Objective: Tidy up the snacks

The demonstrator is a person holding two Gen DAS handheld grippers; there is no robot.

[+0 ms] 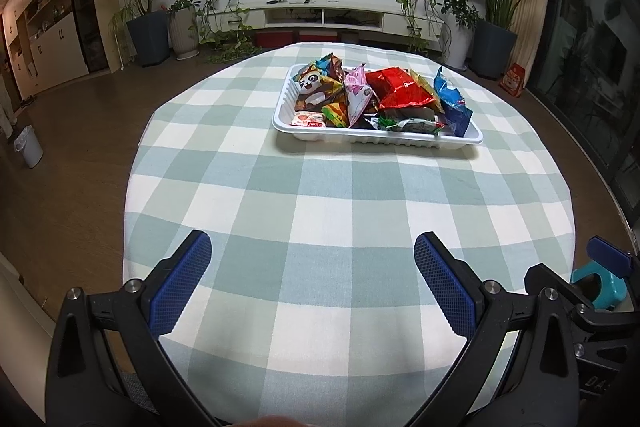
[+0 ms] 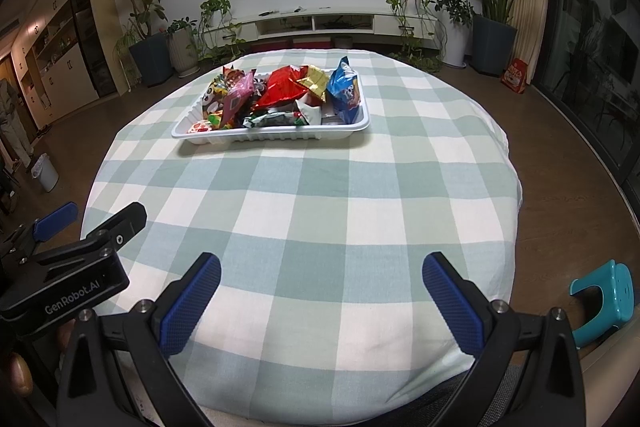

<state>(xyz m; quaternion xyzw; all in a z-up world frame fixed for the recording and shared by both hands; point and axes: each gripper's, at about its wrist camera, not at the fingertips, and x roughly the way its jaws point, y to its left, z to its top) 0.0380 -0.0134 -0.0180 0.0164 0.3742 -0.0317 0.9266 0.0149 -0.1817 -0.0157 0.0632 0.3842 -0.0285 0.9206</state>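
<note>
Now | left gripper (image 1: 312,287), right gripper (image 2: 322,301) fingers wide apart, empty | snack tray (image 1: 360,139) far-side, bare cloth between

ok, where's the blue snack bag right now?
The blue snack bag stands at the right end of the white tray on the far side of the checked table, beside the red foil packet; both grippers are well short of it.
</note>
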